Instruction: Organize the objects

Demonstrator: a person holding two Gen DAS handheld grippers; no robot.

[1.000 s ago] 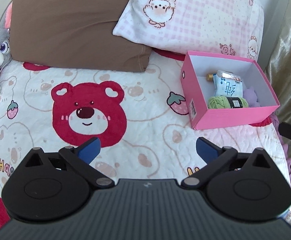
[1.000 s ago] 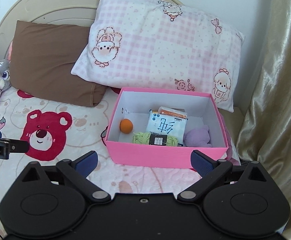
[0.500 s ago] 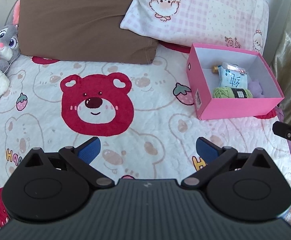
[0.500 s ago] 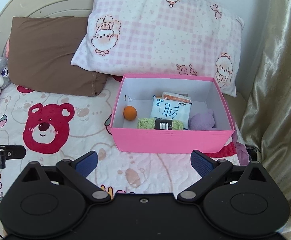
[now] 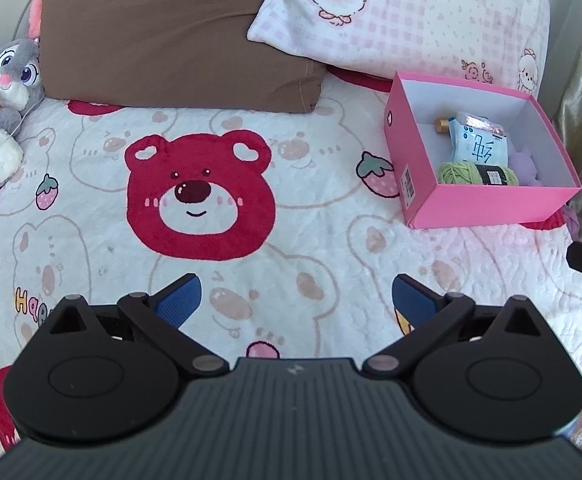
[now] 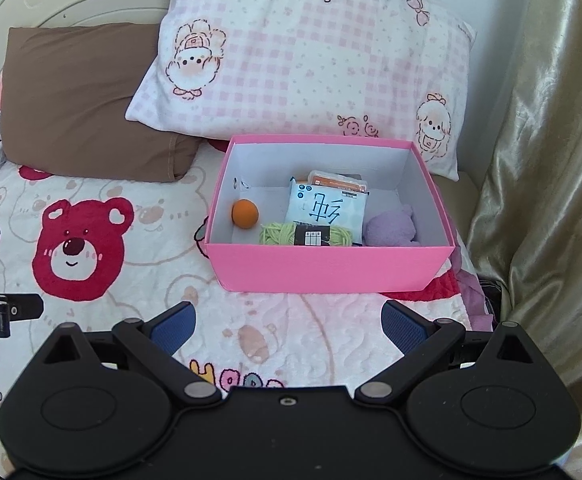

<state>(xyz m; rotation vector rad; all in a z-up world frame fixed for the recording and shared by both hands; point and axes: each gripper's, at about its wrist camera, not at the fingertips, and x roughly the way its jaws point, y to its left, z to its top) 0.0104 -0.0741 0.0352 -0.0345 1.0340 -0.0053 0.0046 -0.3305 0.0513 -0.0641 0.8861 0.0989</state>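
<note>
Plush rabbit [image 5: 5,76]: at the far left of the bed, leaning beside the brown pillow [image 5: 179,32].
Left gripper [image 5: 295,300]: wide apart, holding nothing, above the bear-print blanket [image 5: 291,216].
Pink box [image 6: 331,268]: on the blanket before the pink checked pillow [image 6: 303,60].
Box content: orange ball [image 6: 245,212] at left, green yarn [image 6: 277,234], blue-white packet [image 6: 325,210], purple plush [image 6: 391,228] at right.
Right gripper [image 6: 289,326]: wide apart, holding nothing, near the box front.

Bed [image 5: 311,240] – pillows [image 6: 303,60], pink box [image 6: 331,268], plush rabbit [image 5: 5,92].
</note>
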